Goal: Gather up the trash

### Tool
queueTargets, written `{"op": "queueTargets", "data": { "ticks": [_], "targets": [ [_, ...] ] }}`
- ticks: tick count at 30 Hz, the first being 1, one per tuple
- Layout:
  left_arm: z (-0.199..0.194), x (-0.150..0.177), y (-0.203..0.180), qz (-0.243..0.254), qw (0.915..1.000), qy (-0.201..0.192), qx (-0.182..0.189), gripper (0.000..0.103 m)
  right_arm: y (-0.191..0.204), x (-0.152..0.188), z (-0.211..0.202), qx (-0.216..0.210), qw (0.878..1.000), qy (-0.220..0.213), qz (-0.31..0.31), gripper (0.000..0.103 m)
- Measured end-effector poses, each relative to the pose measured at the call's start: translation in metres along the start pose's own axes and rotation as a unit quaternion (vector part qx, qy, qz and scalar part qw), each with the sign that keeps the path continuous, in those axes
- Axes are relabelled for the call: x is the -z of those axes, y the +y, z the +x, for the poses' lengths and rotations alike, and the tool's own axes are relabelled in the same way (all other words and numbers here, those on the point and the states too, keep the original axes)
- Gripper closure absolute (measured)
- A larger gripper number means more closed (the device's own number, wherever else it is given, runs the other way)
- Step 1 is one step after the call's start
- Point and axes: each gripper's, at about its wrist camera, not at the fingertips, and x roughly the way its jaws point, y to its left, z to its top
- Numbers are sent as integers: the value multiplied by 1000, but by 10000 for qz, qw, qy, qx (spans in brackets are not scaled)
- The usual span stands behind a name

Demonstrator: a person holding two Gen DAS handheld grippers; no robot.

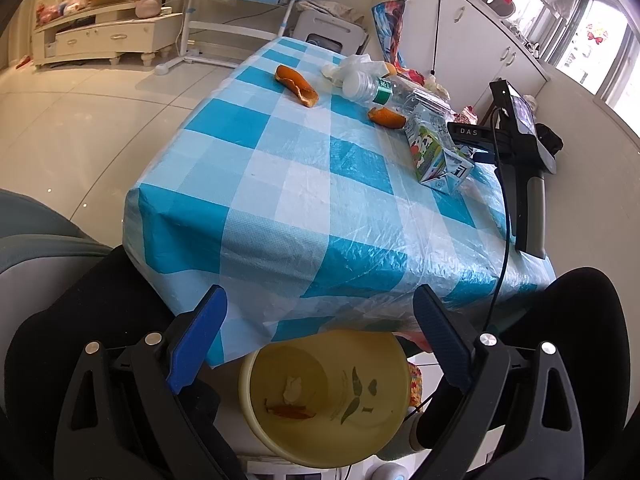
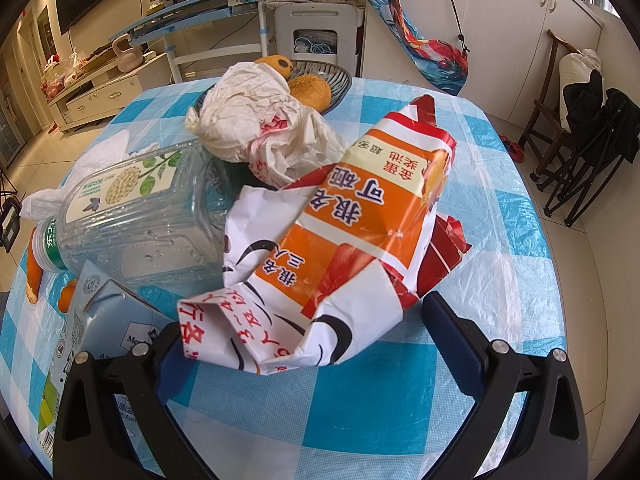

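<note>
My left gripper [image 1: 320, 340] is open and holds nothing. It hangs over a yellow bin [image 1: 256, 408] below the table's near edge; a peel and scraps lie inside. On the blue-checked tablecloth [image 1: 280, 152] lie two orange peels [image 1: 296, 84], a clear bottle [image 1: 372, 88] and a milk carton [image 1: 436, 152]. My right gripper [image 2: 312, 348] is open on the table, and the crumpled end of an orange, white and red wrapper [image 2: 352, 248] lies between its fingers. The right pad stands clear of it; the left pad is partly hidden.
Beside the wrapper lie a clear bottle [image 2: 132, 216], crumpled white paper [image 2: 260, 128] and a milk carton [image 2: 100, 320]. A striped bowl [image 2: 340, 76] with fruit stands behind. A person's dark-clad legs [image 1: 80, 320] flank the bin. Folded chairs [image 2: 580, 140] stand at the right.
</note>
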Motion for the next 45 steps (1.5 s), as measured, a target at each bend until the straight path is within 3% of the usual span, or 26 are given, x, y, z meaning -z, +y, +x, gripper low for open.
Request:
{"op": "queueTargets", "data": {
  "ticks": [11, 45],
  "targets": [
    [-3, 1, -9, 290, 9994, -94, -144, 12, 0, 0, 0, 0, 10000, 0, 0, 6],
    [-2, 1, -4, 180, 9998, -56, -113, 11, 0, 0, 0, -1, 10000, -2, 3, 6]
  ]
}}
